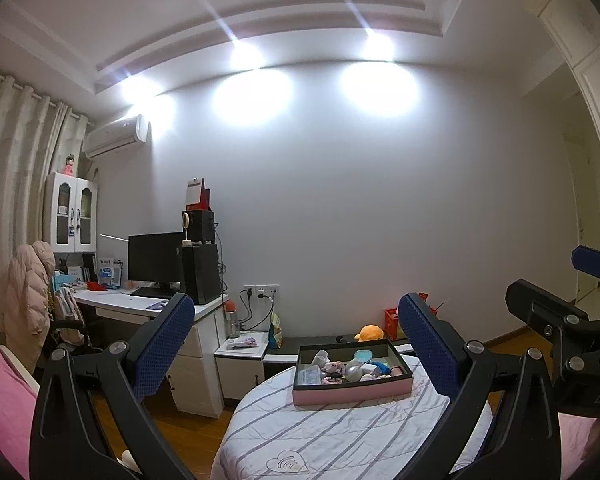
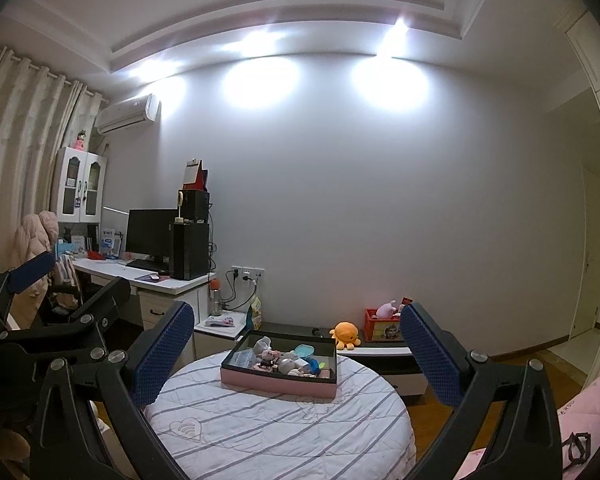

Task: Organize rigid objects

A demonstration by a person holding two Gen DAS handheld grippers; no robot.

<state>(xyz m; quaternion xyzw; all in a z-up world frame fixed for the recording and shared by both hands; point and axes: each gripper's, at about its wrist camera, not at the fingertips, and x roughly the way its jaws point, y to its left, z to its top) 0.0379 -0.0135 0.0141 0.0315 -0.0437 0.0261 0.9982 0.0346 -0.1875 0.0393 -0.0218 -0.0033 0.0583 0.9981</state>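
A pink box with a dark inside (image 1: 352,394) sits on a round table with a striped white cloth (image 1: 320,432). It holds several small items, among them a teal one and a grey rounded one. It also shows in the right wrist view (image 2: 278,383) on the same table (image 2: 280,432). My left gripper (image 1: 296,350) is open and empty, held up well short of the box. My right gripper (image 2: 298,354) is open and empty at about the same distance. Each gripper shows at the edge of the other's view.
A white desk (image 2: 172,285) with a monitor and black speakers stands at the left. A low dark bench (image 2: 376,350) behind the table carries an orange plush toy (image 2: 346,334) and a red box (image 2: 382,326). Pink bedding (image 1: 0,392) lies at the left, a pink cushion (image 2: 584,412) at the right.
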